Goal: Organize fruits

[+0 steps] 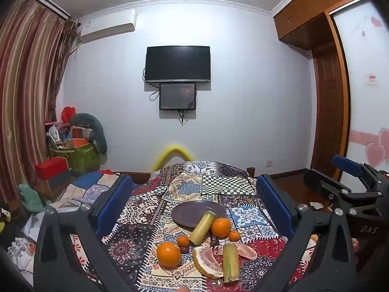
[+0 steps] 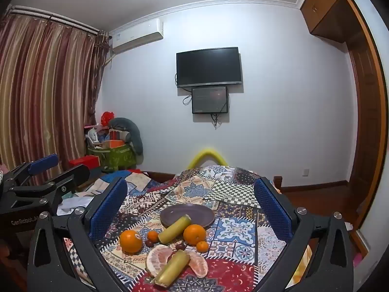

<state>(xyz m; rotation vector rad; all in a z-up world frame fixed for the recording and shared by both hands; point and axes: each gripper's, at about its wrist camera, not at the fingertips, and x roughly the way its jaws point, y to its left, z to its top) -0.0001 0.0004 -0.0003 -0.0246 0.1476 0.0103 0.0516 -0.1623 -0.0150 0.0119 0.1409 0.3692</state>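
A purple plate (image 1: 192,209) (image 2: 194,211) lies on a patchwork-covered table. One sugarcane piece (image 1: 202,227) (image 2: 175,228) leans on its near rim; a second (image 1: 230,261) (image 2: 172,267) lies nearer. Around them sit two large oranges (image 1: 169,253) (image 1: 221,227) (image 2: 130,241) (image 2: 194,234), small tangerines (image 1: 182,241) (image 2: 202,246), pomelo pieces (image 1: 209,262) (image 2: 158,259) and dark small fruits (image 2: 180,245). My left gripper (image 1: 194,206) and right gripper (image 2: 189,206) are both open and empty, held above the near side of the fruit.
The patchwork cloth (image 1: 214,185) covers the table. A yellow chair back (image 1: 173,152) stands at the far edge. Boxes and clutter (image 1: 73,150) sit at the left by the curtain. A wardrobe (image 1: 325,97) is at the right. The right gripper shows in the left wrist view (image 1: 350,185).
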